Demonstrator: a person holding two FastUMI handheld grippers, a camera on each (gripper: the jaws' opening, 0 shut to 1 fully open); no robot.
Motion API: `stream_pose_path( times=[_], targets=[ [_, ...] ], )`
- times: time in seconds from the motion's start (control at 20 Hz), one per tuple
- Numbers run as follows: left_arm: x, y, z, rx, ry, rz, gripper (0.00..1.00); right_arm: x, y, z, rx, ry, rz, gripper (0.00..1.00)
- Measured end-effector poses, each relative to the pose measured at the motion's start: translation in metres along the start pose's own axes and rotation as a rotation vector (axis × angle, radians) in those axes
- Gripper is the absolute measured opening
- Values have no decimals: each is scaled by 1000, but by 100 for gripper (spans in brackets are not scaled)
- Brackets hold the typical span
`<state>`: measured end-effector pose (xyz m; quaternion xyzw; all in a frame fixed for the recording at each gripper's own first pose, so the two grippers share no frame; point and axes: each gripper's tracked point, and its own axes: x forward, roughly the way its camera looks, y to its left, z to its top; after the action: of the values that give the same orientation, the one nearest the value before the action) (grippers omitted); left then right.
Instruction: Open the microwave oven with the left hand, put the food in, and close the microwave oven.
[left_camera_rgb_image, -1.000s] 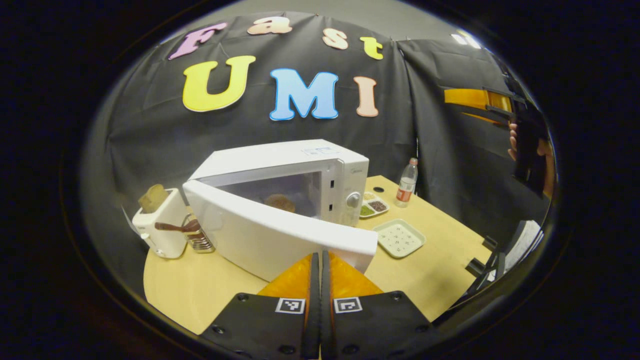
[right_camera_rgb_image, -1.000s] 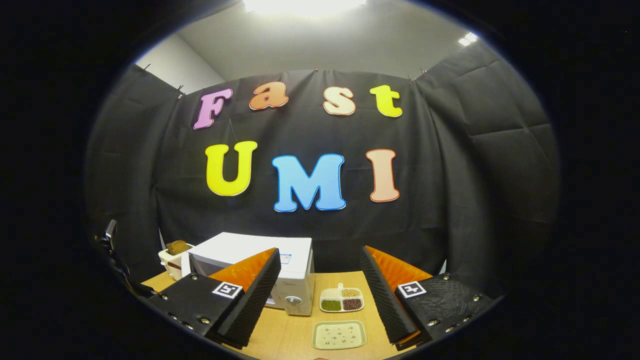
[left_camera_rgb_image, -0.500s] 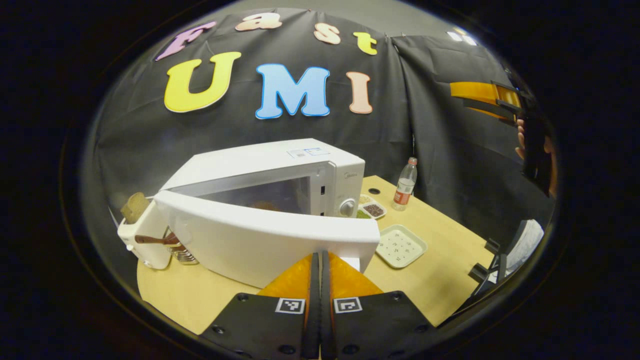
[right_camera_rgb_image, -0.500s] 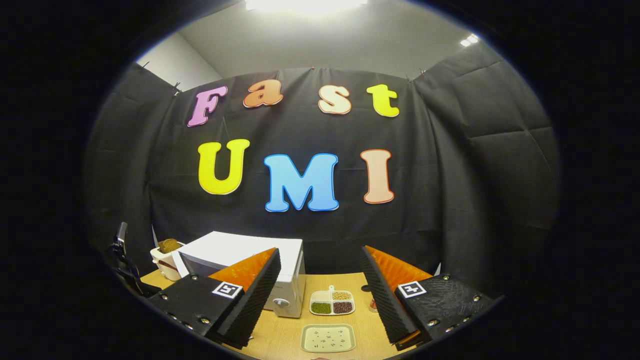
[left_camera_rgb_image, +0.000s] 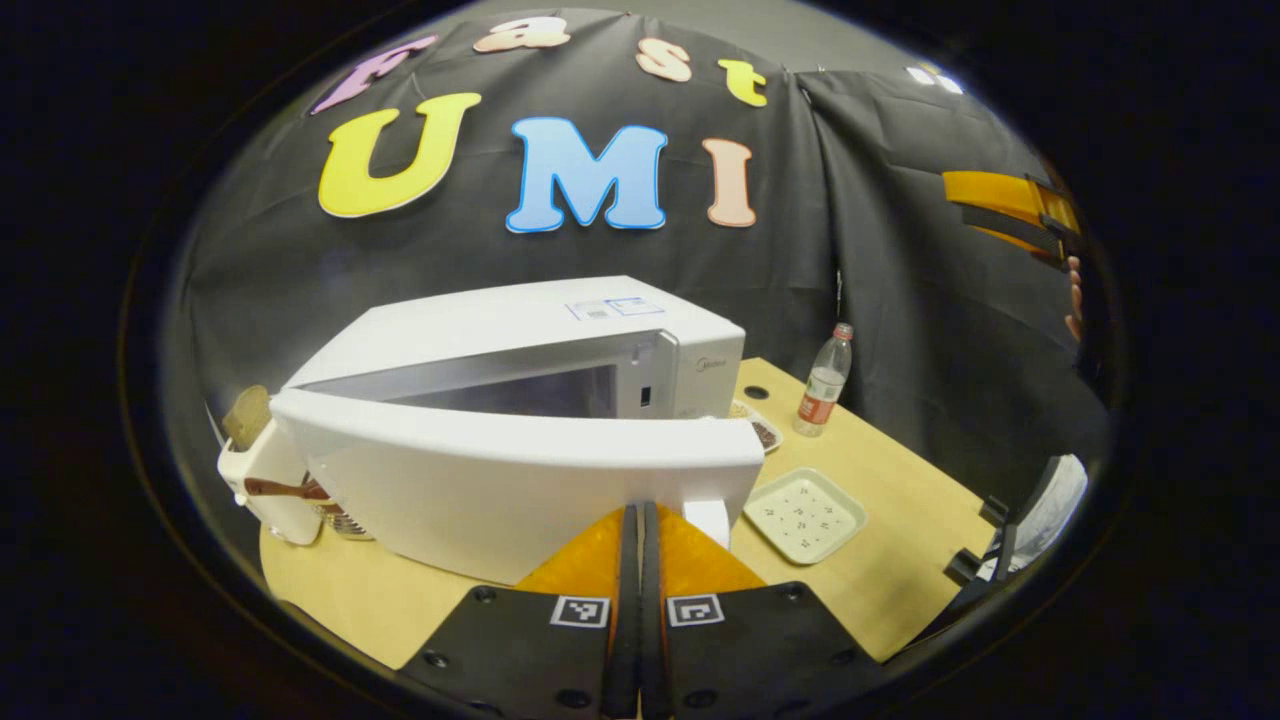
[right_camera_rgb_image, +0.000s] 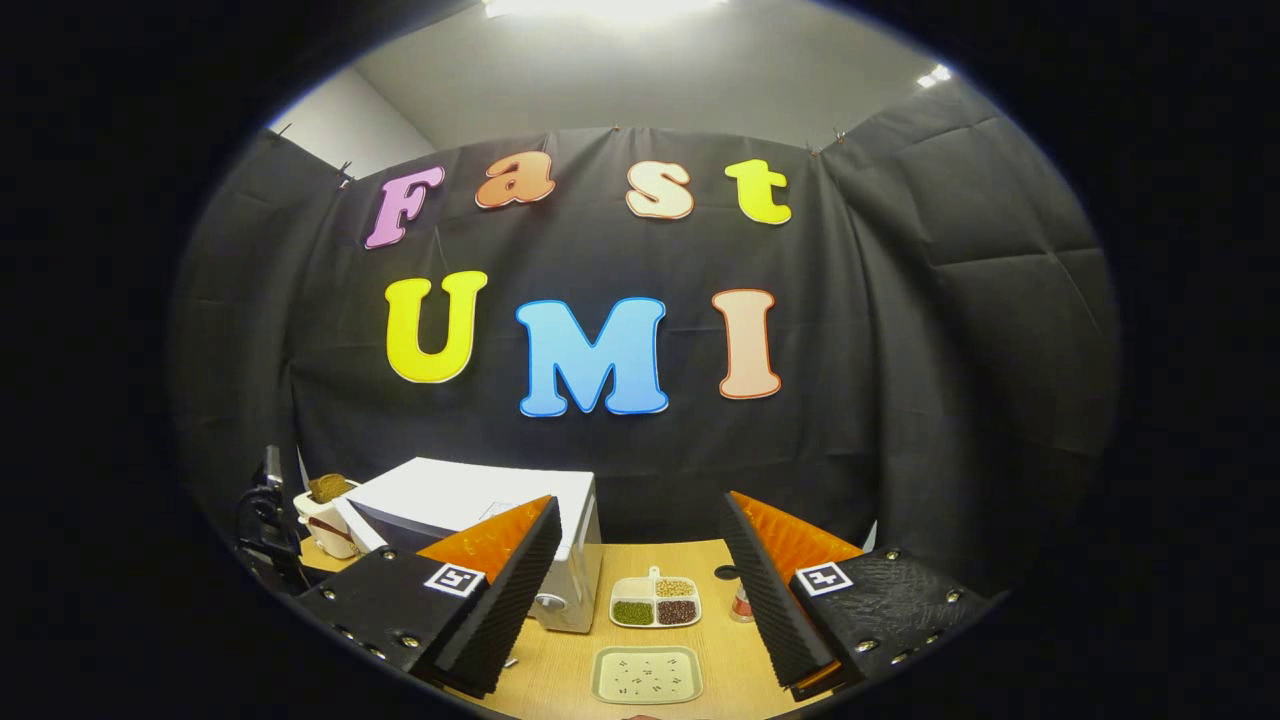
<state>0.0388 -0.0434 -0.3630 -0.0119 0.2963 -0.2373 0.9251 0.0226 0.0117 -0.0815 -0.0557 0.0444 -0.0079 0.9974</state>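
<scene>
Pressing against the microwave door, the left gripper has its 2 fingers closed together on nothing — door partly ajar; right gripper spread wide, empty, above the table.

Place: a staged kitchen corner in a recording booth
Walls: black cloth hung all round (pinned at the top)
Counter: pale wood, bearing a microwave, toaster, bottle and tray

Left gripper view sits close behind the microwave door; right gripper view faces it from farther back.
</scene>
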Motion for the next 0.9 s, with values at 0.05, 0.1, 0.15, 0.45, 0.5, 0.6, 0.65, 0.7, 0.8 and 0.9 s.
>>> stream_pose_path(
  times=[0.05, 0.1, 0.15, 0.45, 0.5, 0.6, 0.65, 0.7, 0.8, 0.9],
  targets=[
    [6, 0, 3, -3, -2, 0, 7, 0, -2, 1, -9, -2, -2, 97],
    [12, -1, 5, -10, -2, 1, 7, 0, -3, 3, -14, -6, 1, 97],
    [17, 0, 8, -19, -5, 3, 7, 0, -3, 4, -14, -13, 9, 97],
    [48, 2, 24, -42, -16, 39, 7, 1, -13, -1, -12, -5, -1, 97],
    [53, 1, 27, -43, -18, 43, 7, 2, -16, -3, -9, 1, -7, 97],
    [62, -3, 33, -49, -26, 41, 7, 2, -16, -4, -2, 6, -5, 97],
    [67, -2, 36, -47, -27, 52, 7, 3, -16, -4, 2, 6, -4, 97],
    [70, -1, 37, -48, -28, 56, 7, 3, -17, -5, 3, 7, -4, 97],
    [75, 0, 40, -68, -30, 58, 7, 3, -19, -6, 1, 11, -6, 97],
    [82, 2, 39, -90, -26, 54, 7, 3, -20, -8, 3, 17, -8, 97]
  ],
)
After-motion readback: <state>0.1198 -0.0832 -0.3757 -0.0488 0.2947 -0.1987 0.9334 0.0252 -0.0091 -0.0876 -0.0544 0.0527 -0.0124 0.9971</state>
